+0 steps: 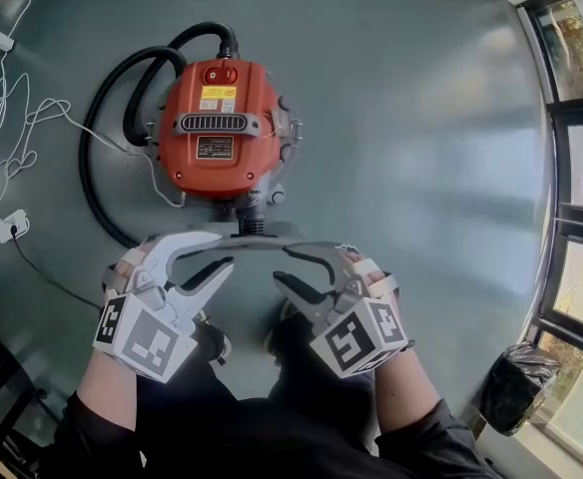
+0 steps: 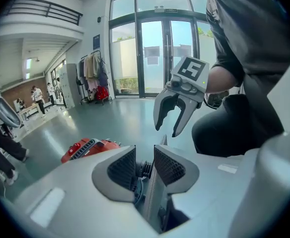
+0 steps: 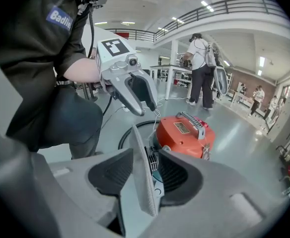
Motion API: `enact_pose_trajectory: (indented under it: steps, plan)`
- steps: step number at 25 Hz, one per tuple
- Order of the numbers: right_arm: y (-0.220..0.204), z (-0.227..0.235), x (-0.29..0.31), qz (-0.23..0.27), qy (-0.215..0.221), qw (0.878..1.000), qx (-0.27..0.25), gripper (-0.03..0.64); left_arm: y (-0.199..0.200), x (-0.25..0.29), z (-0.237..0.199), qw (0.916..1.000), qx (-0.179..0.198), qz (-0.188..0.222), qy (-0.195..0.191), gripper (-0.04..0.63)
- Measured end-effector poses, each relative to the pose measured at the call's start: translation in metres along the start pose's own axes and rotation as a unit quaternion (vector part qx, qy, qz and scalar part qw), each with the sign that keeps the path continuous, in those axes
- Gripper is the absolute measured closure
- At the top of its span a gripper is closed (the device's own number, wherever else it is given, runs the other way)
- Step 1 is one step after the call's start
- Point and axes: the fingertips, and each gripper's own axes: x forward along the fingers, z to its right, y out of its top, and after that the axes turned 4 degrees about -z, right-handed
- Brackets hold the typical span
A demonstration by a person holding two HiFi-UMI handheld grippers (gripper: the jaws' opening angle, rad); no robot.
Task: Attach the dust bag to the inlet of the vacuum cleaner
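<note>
Straddling dust bag (image 3: 144,182), left hand-held gripper (image 1: 222,250) and right hand-held gripper (image 1: 284,265) gape.

The vacuum cleaner (image 1: 222,128) stands on the floor (image 1: 421,168) ahead of the person, with its inlet (image 1: 255,224) on the near side, towards them. Its hose (image 1: 207,28) comes off the far side and loops round the left. Farther left a cable (image 1: 12,118) lies in loose coils and runs to a socket (image 1: 12,226). Just before the inlet the dust bag (image 1: 257,244) lies crosswise. Its left end is between the jaws of the left gripper (image 1: 224,250) and its right end between those of the right gripper (image 1: 283,265). Windows (image 1: 581,168) line the right side, with a bag (image 1: 516,387) on the floor beside them.
</note>
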Motion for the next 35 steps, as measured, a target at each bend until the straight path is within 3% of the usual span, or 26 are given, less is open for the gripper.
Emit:
enact_pose_trajectory:
  steps: [6, 12, 18, 28, 35]
  plan:
    - [0.042, -0.007, -0.049, 0.016, -0.014, 1.0, 0.007, 0.469, 0.036, -0.057, 0.007, 0.9995, -0.028, -0.003, 0.013, 0.492]
    - [0.091, -0.029, -0.112, 0.014, 0.007, 1.0, 0.004, 0.469, 0.085, -0.129, 0.021, 0.998, -0.058, -0.014, 0.021, 0.492]
    - [0.13, -0.037, -0.188, 0.014, 0.014, 1.0, -0.002, 0.468, 0.144, -0.191, 0.035, 0.997, -0.065, -0.021, 0.037, 0.492]
    - [0.175, -0.05, -0.284, 0.046, 0.039, 0.998, -0.035, 0.468, 0.232, -0.247, 0.071, 0.9931, -0.083, -0.033, 0.076, 0.495]
    - [0.188, -0.071, -0.319, 0.081, 0.067, 0.994, -0.041, 0.469, 0.266, -0.278, 0.094, 0.9883, -0.092, -0.032, 0.118, 0.5]
